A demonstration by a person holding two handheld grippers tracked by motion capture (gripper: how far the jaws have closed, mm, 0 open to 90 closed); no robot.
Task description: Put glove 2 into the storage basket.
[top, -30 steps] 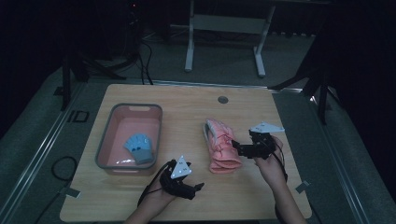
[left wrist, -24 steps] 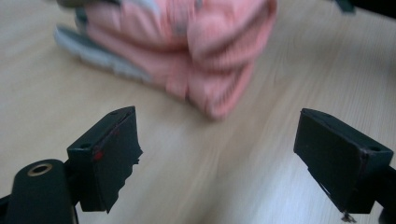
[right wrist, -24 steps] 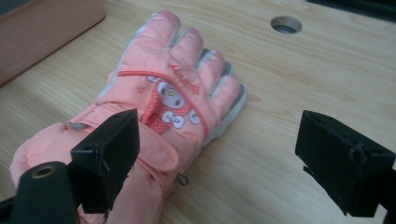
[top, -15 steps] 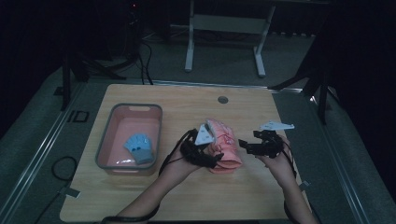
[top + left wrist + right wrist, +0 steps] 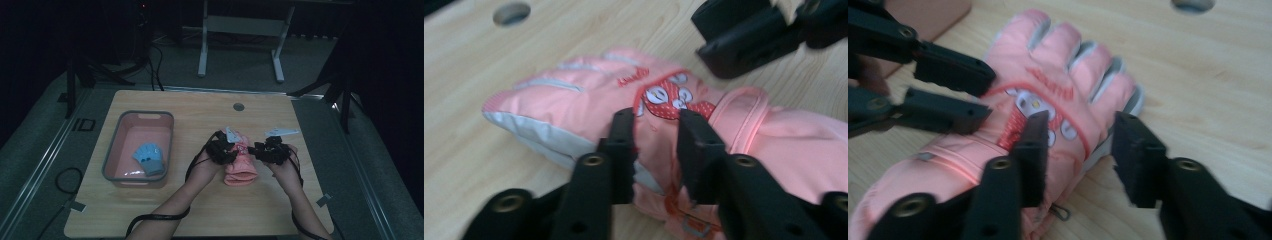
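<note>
Pink padded glove (image 5: 589, 95), grey-edged fingers, lies flat on wood-grain table (image 5: 469, 150).

Dim high view with black surroundings; brighter, evenly lit, slightly motion-blurred gripper views, soft at the edges.

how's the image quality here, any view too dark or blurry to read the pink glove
High view: dim, dark surroundings, the pink glove small but recognisable between the left gripper and right gripper. Left gripper view: bright, glove slightly soft, the nearest parts of the black jaws blurred. Right gripper view: well lit, mild motion blur on the glove's fingers and the table; the cartoon print stays readable.
</note>
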